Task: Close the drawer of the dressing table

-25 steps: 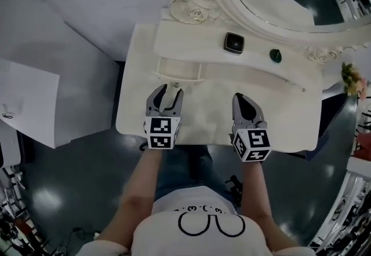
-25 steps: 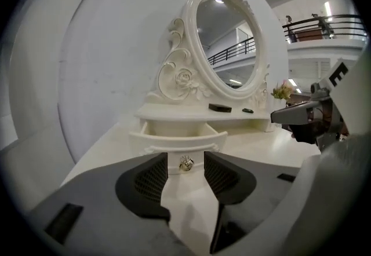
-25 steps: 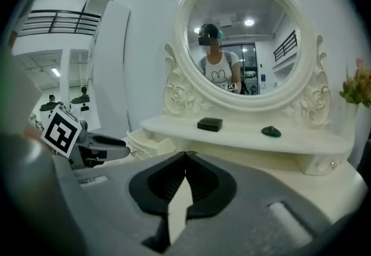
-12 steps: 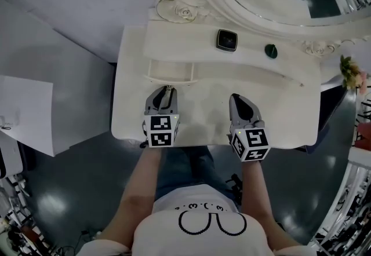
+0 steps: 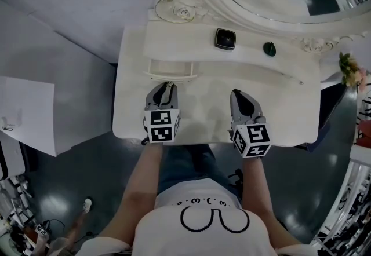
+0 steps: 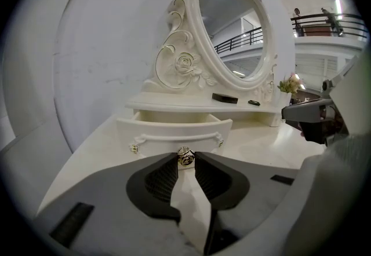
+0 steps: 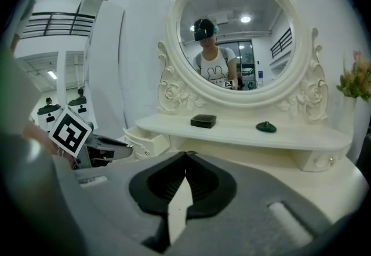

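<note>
my left tool (image 5: pixel 166 87) has just closed its jaws on the small knob (image 6: pixel 185 157) of the drawer (image 6: pixel 174 131), which stands pulled out over the table (image 5: pixel 208 114), so i should push straight and level, my right tool (image 7: pixel 185 155) shut and empty.

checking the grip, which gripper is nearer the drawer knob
Left. The left gripper has just closed on the drawer knob; the right gripper sits shut to its right, apart.

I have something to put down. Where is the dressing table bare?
The tabletop is bare from the right hand-held gripper out to its right edge, and the shelf left of the black box. The open drawer crowds the left.
</note>
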`<state>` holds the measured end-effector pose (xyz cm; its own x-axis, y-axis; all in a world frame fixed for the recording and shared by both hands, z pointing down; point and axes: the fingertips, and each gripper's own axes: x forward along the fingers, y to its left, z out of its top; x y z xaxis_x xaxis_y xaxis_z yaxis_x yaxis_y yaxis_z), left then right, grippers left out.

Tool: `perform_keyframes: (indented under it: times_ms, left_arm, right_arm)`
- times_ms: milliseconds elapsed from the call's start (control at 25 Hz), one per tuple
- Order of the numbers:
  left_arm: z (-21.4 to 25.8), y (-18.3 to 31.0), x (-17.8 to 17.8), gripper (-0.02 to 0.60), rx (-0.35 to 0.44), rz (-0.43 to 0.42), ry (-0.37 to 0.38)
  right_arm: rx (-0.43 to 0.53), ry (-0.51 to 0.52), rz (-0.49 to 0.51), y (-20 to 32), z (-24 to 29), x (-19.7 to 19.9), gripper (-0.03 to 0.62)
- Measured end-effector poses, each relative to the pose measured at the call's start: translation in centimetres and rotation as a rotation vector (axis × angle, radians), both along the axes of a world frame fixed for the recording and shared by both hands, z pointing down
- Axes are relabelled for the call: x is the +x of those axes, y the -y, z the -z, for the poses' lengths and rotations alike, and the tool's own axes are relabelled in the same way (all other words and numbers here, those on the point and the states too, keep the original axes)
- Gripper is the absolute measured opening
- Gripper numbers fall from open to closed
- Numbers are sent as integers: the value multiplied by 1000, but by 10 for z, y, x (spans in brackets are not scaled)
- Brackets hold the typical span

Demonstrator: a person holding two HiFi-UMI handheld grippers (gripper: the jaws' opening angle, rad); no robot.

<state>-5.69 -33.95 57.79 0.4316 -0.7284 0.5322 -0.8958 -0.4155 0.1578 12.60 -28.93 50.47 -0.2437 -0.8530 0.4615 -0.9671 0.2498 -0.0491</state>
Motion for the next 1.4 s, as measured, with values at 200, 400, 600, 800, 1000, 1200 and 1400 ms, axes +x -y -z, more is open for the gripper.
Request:
perform_keyframes:
  times_ms: [200,400,600,800,1000,1200,1400]
  left_arm:
    - [0,14,3,89,1,8,0]
    - [-3,26,6,89,-3,16,2]
    - [-5,38,9,89,-12,23,4]
    - [-6,50,12,89,-17,29,5]
    - [-7,63,15,89,-13,31,3]
    - [-7,69,16,89,-14,38,1]
    - [-7,70,16,90,-10,35,2]
  right_arm:
    - [-11,1,-7,-1,-3,5,2]
    - [-17,-1,-6,1,-4,9,2]
    - [-17,-6,-7,6,-2,14,2]
    - [-18,-13,-9,11,0,18,2]
    - [-25,-22,-14,12,-1,24,2]
    - [-22,-23,-25,12,2,30,2]
    - [-18,-29,-25,12,5,32,2]
